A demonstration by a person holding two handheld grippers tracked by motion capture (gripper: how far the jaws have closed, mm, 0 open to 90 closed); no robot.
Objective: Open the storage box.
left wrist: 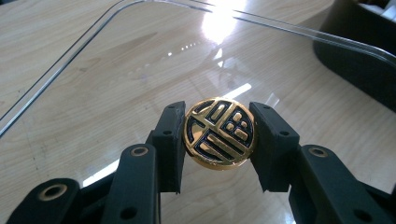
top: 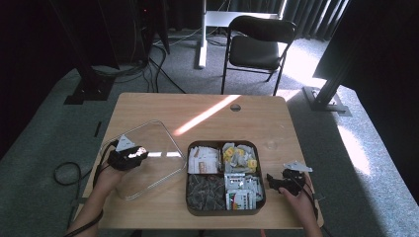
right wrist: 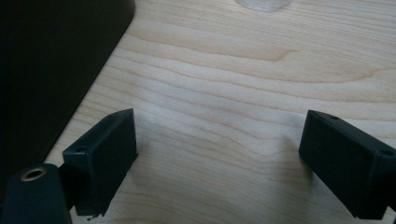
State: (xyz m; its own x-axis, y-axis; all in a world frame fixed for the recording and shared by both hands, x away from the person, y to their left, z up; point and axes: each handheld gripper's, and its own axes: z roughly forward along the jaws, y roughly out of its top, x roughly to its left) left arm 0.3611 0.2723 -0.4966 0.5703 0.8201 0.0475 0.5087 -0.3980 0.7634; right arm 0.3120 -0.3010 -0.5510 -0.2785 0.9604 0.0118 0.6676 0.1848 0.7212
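Observation:
A round gold knob with a black pattern [left wrist: 219, 132] sits pinched between the pads of my left gripper [left wrist: 218, 140]. That knob belongs to a clear lid [left wrist: 140, 60] lying flat on the wooden table, seen in the high view as the clear lid [top: 163, 138] with my left gripper [top: 129, 157] over its left part. My right gripper [top: 274, 180] rests just right of the dark divided tray [top: 222, 144]. Its jaws stand wide apart over bare wood, right gripper [right wrist: 219, 158], with nothing between them.
The tray's compartments hold packets: white [top: 203, 159], yellow and white [top: 239, 156], dark [top: 205, 191] and mixed white [top: 242, 190]. A black chair [top: 257, 42] and a table leg stand beyond the table's far edge. A round hole [top: 235, 107] lies near that edge.

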